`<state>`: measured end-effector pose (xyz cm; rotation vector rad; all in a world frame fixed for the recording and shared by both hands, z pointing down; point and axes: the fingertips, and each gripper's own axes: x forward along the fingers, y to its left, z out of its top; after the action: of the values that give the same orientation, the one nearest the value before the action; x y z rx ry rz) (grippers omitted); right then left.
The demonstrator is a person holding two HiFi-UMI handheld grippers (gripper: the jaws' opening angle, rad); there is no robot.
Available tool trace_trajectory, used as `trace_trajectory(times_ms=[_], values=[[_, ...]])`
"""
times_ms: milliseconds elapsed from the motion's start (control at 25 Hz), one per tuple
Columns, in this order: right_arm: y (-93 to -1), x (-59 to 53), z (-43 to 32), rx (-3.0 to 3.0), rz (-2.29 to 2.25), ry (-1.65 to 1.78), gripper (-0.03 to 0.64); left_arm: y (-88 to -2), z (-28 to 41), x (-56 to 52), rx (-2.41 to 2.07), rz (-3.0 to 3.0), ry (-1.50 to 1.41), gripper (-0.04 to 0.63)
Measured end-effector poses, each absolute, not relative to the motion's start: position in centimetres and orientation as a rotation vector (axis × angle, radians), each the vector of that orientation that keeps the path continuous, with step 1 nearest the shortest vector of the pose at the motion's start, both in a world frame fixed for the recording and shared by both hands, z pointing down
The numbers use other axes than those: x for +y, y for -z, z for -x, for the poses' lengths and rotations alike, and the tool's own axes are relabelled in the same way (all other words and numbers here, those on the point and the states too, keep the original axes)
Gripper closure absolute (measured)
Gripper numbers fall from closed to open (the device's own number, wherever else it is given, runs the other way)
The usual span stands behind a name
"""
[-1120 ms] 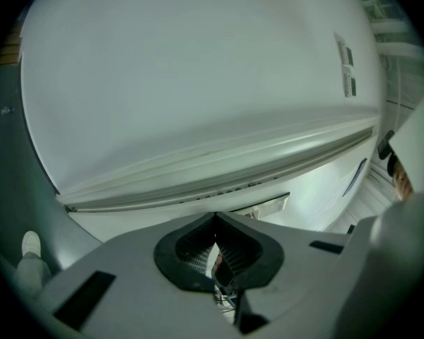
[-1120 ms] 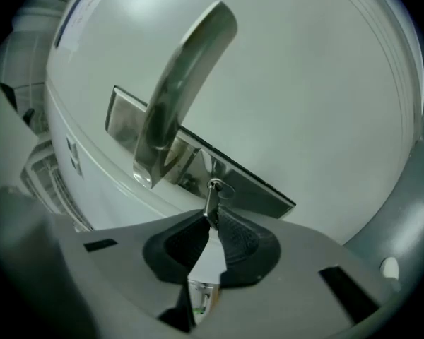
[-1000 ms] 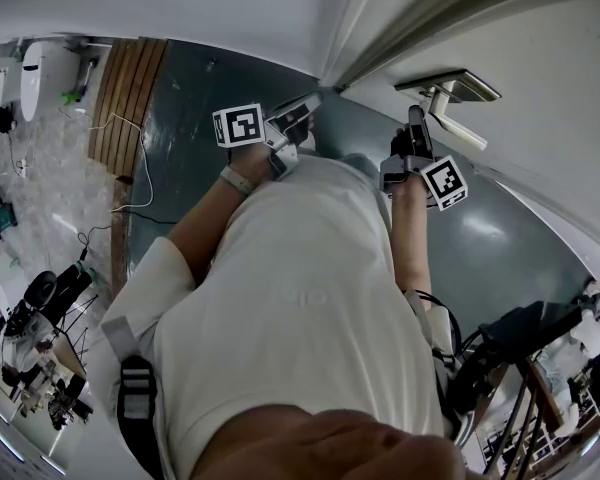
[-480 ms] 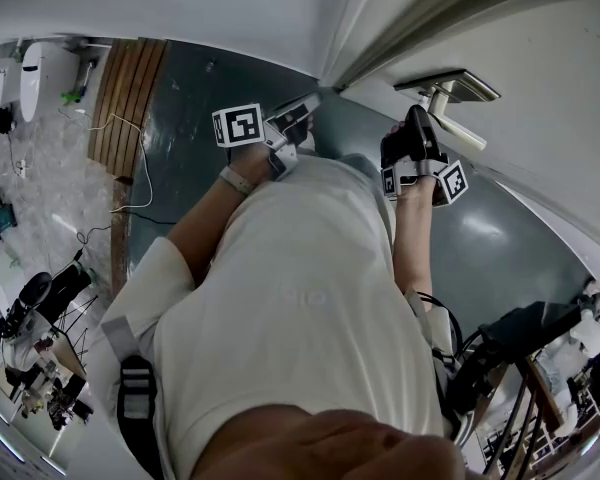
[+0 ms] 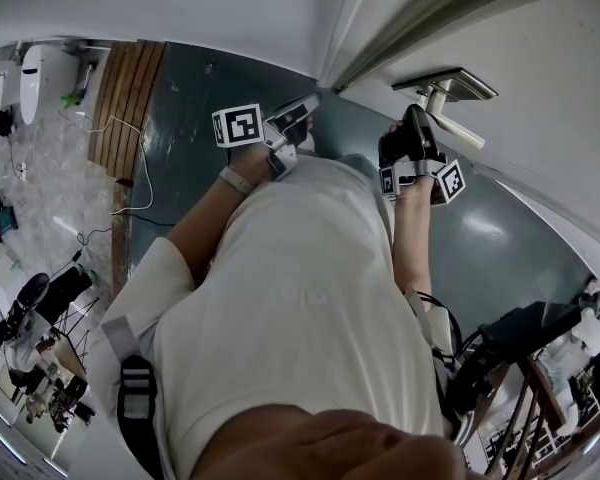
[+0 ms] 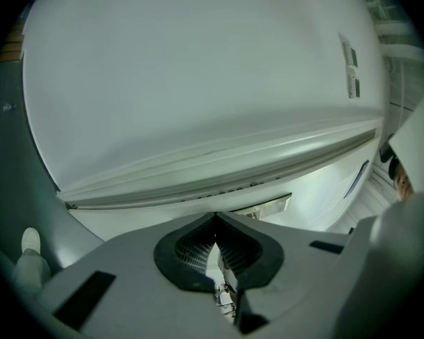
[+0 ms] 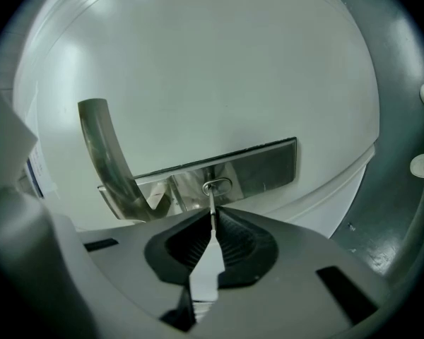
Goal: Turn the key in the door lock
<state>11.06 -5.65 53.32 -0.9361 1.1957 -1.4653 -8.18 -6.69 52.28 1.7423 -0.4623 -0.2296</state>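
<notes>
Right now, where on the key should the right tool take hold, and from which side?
Grip the key by its flat head, coming straight on along the shaft, square to the lock plate. The head stands edge-on to the right tool, so each pad meets a broad face. Its jaws have just been closing with the head between them.

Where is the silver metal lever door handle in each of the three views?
Head view: silver metal lever handle, upper right, on the white door.
Left gripper view: not in it.
Right gripper view: left of centre, curving upward, left of the thin key.
Shared landmark: the flat steel plate behind it, in those two views.
</notes>
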Motion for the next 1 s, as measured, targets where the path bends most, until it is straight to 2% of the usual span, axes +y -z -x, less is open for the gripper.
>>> trace_trajectory(times_ms=[360,400,480,640,800,1000], values=[[-53.7,-5.8,-10.7,1.227,0.906,1.493,0.572,-52.4,8.2,-6.6,-0.45,-1.738,0.235,0.589],[-53.6,-5.7,-10.3,1.261,0.919,1.518,0.567,-52.4,8.2,-6.6,-0.445,-1.738,0.241,0.589],[-53.5,-5.2,-9.4,1.38,0.965,1.567,0.512,-52.4,8.2,-6.6,-0.449,-1.735,0.246,0.589],[-53.4,-3.4,-8.8,1.799,1.283,1.519,0.497,-52.6,8.4,-6.7,-0.456,-1.726,0.248,0.589],[-53.7,-1.9,-10.4,2.414,1.882,1.071,0.497,-52.6,8.3,-6.7,-0.445,-1.724,0.258,0.589],[-53.8,-1.5,-10.3,3.056,2.407,0.004,0.497,-52.6,8.2,-7.0,-0.439,-1.718,0.264,0.589]])
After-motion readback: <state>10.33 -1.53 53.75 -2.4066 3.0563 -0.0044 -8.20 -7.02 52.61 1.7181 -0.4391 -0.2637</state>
